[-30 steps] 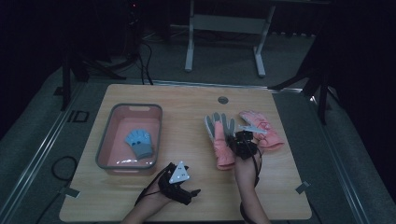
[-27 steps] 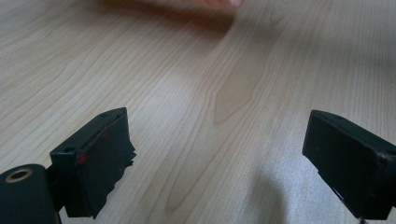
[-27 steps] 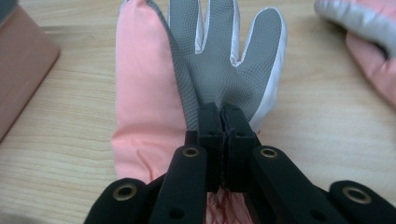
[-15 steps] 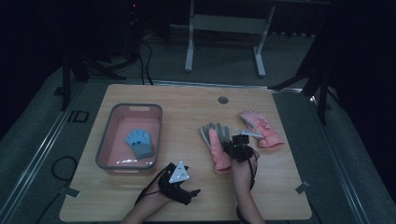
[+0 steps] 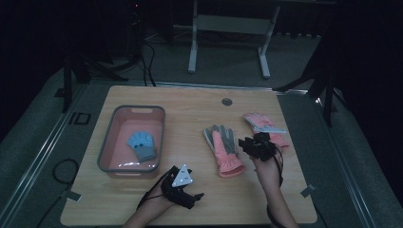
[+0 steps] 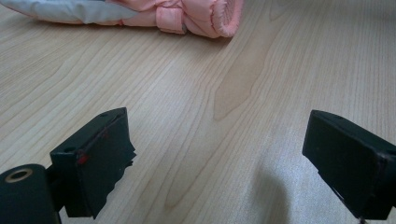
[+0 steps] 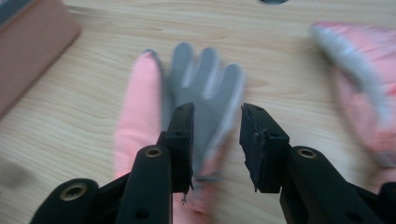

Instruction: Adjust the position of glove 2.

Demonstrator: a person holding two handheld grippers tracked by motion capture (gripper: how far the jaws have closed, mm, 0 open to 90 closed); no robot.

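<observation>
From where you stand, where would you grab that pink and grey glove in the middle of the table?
I would take the pink and grey glove by its padded pink cuff, the thickest part and the end nearest the person. It lies flat with its grey fingers pointing away, so coming straight down from above suits it. The right gripper, jaws apart, already hangs over it.

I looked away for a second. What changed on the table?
The right gripper pulled back toward the person, and the grey-palmed pink glove slid with it; whether it is gripped is unclear. The left gripper, blue glove, tub and other pink glove stayed put.
</observation>
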